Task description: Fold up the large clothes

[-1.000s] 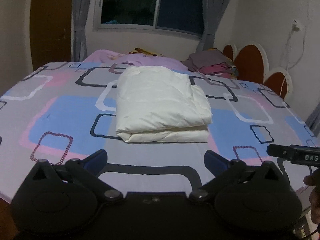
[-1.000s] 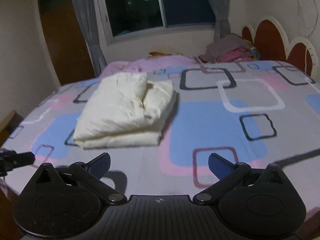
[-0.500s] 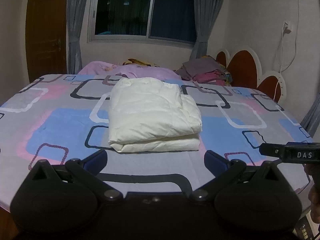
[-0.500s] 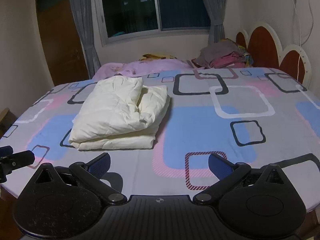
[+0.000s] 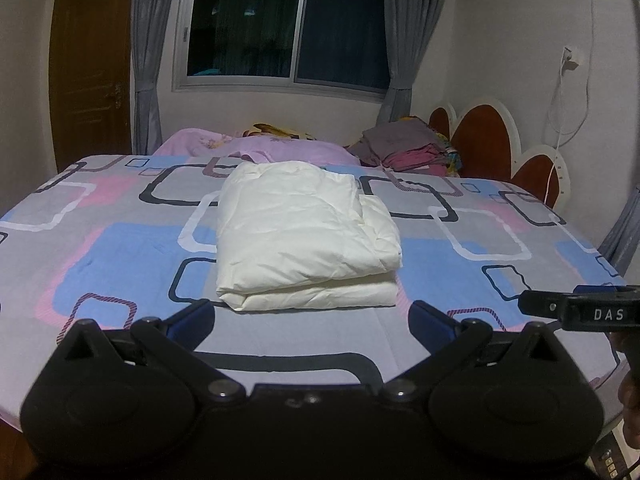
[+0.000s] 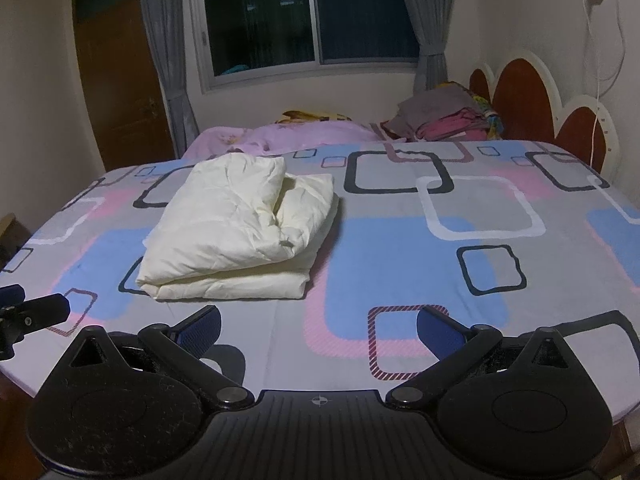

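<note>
A cream padded garment [image 5: 304,236] lies folded into a thick rectangular bundle on the patterned bed sheet [image 5: 100,256]. It also shows in the right wrist view [image 6: 240,228], left of centre. My left gripper [image 5: 312,320] is open and empty, held back from the bundle's near edge above the bed's front. My right gripper [image 6: 318,326] is open and empty, to the right of the bundle and clear of it. The tip of the right gripper shows at the right edge of the left wrist view [image 5: 580,310].
A pink blanket [image 5: 256,148] and a pile of grey and pink clothes [image 5: 404,148] lie at the bed's far side under the window. A brown and white headboard [image 5: 480,144] stands at the right. A wooden door [image 6: 116,88] is at the far left.
Both grippers have drawn back and risen from the bed, so the folded bundle looks smaller and more of the window and wall shows. The bundle has not moved.
</note>
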{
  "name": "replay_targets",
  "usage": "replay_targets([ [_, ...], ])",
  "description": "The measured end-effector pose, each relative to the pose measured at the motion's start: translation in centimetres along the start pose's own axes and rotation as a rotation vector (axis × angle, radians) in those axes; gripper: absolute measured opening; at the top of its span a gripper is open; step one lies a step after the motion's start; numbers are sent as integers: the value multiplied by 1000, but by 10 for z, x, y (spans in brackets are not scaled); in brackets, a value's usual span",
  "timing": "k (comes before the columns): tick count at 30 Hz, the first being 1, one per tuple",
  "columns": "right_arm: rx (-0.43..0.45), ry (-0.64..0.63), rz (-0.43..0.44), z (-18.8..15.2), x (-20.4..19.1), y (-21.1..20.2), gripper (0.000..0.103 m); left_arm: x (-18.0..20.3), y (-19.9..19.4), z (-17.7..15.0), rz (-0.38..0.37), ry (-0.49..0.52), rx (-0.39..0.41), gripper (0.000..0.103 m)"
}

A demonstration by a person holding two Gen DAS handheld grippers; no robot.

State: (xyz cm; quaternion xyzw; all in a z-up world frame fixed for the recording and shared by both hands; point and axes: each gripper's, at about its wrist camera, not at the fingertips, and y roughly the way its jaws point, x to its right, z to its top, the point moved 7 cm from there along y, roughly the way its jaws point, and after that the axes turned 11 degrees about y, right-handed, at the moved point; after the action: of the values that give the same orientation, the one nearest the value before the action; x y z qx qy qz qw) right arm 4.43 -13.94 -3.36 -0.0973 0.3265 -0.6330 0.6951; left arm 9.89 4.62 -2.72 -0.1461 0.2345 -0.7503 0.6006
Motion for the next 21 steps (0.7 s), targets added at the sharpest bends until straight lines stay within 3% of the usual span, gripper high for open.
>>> replay_targets([
  [21,0,-1,10,2,7,-4,103,5,-2,2,2,8,12,103],
])
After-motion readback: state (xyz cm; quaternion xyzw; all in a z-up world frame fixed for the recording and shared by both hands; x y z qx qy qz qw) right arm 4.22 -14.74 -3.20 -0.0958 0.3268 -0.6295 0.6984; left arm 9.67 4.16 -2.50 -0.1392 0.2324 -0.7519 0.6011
